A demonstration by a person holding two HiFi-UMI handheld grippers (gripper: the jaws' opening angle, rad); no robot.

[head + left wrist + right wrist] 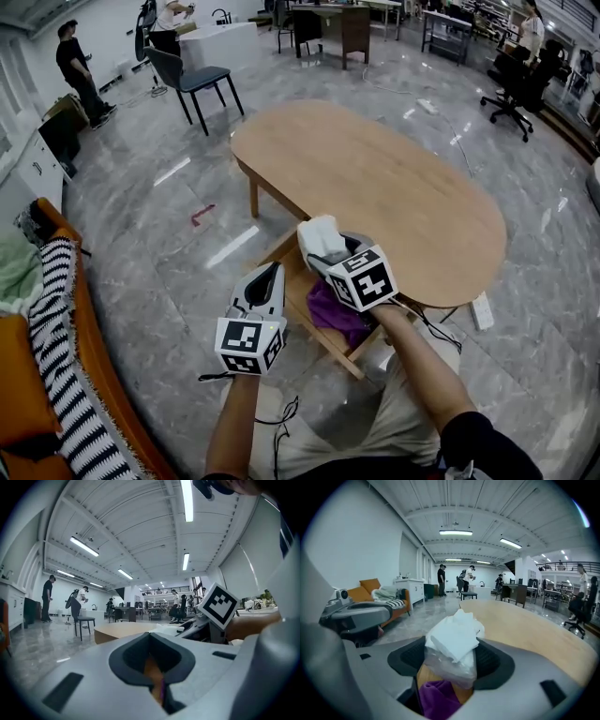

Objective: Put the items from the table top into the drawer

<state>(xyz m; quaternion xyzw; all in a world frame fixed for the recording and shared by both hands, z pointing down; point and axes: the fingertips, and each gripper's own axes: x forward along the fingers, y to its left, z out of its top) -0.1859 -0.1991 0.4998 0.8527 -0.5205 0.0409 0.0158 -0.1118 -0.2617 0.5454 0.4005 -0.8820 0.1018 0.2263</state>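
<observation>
Nearly done: you hold a white tissue pack [321, 234] over the open drawer [330, 349].
The tabletop [394, 178] looks bare in the head view, so this is likely the last item. Your right claw [452, 663] grips the pack with its jaws fairly wide around it, tilted down above the drawer at the tabletop's near edge. A purple cloth [337, 314] already lies in the drawer; the claws hide the rest. Your left claw [152, 660] is closed tight and empty, beside the drawer. Left to do: drop the pack in, probably shut the drawer.
</observation>
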